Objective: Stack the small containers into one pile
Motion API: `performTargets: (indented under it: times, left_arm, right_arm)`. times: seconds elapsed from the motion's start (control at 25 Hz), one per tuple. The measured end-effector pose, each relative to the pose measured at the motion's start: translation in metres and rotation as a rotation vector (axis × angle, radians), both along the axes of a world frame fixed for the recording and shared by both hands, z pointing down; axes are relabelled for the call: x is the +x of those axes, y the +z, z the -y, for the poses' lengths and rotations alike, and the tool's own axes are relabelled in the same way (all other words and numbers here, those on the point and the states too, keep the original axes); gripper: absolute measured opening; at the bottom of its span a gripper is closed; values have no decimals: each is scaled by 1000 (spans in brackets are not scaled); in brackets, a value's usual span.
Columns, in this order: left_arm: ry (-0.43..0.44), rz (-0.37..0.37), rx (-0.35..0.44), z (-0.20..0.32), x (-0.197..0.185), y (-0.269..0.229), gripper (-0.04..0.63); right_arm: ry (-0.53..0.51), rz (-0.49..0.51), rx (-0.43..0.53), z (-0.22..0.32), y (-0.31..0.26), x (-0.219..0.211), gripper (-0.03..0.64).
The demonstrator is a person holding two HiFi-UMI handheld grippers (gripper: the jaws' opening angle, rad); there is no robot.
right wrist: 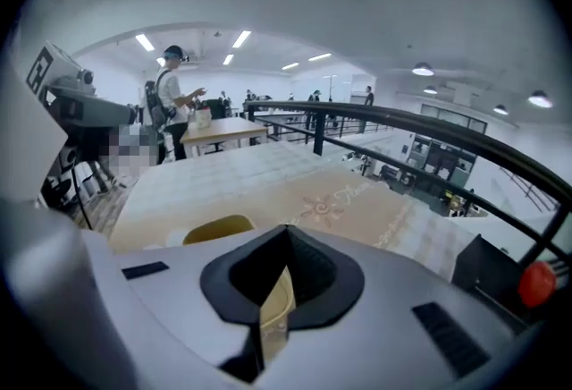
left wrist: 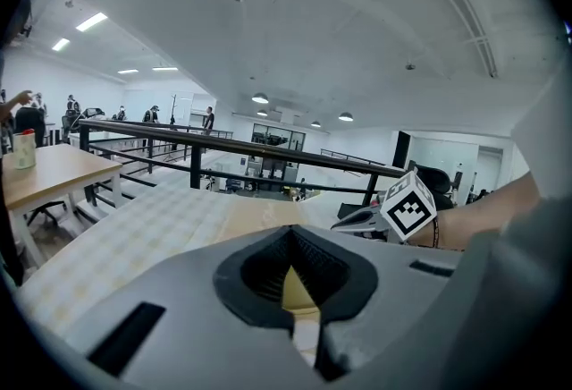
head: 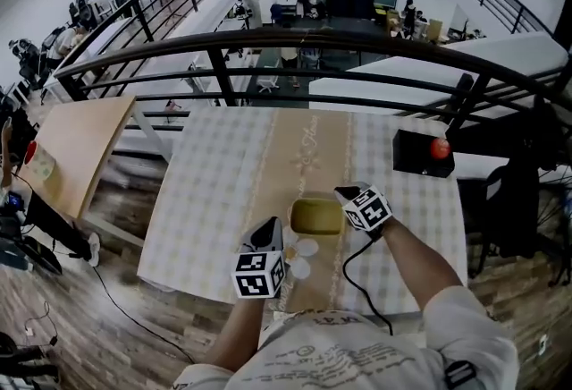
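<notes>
1. Sitting near the front edge of the worktop (head: pixel 210 200), on the beige runner (head: pixel 304 151) that crosses its checked cloth, is a yellow rectangular container (head: pixel 316 216), open side up.
2. A first round container (head: pixel 307 247), small and pale, lies just in front of the yellow one. A second round container (head: pixel 300 269) lies just nearer the person. The two are touching or very nearly so. Whether they are cups or lids is too small to tell.
3. The left tongs (head: pixel 273 227) hover at the near left corner of the yellow rectangular container, just beside the two round ones, and point toward it. In the left gripper view their jaws are drawn together, with only a thin slit where pale yellow shows through.
4. The right tongs (head: pixel 345 194) are at the far right corner of the yellow rectangular container and tilt downward. Whether their tips touch its rim cannot be told from the head view.
5. In the right gripper view the jaws are closed together. A pale yellow curve shows through the opening behind them, and the container's darker yellow edge rises above the tongs' grey body at the left.
6. A black cable (head: pixel 353 276) runs from the right tongs back toward the person.
7. A black box (head: pixel 416 157) with a red knob (head: pixel 439 148) stands at the far right of the worktop, well apart from the containers.
8. A dark railing (head: pixel 313 44) curves beyond the worktop, and a wooden table (head: pixel 80 142) stands off to the left.
</notes>
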State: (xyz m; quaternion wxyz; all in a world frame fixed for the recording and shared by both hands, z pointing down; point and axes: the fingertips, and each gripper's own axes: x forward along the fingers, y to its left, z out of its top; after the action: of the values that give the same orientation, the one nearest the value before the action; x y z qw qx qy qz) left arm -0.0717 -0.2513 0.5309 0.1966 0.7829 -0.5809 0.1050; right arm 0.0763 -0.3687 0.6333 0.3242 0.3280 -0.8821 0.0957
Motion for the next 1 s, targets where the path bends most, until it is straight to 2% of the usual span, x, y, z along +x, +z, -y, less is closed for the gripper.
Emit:
performTargets:
  times: [0.24,0.52,0.76,0.88,1.0]
  left_arm:
    - [77,17,20,16,17,-9,6]
    - [176,23,87,31,44,-35,6]
    - [233,8,138,38,63,-55,6]
    - [264,0,153,38,70,-61,6]
    - [277,-8,153,40,73,-61,6]
  right_arm:
    - [225,143,145,-15,-54,14,2]
    - [481,297,355,-46,-140,51,2]
    - [518,352,507,-78,-197,58,2]
    - [537,348,538,-90,-207,62,2]
    - [542,339,531,-90,-203,64,2]
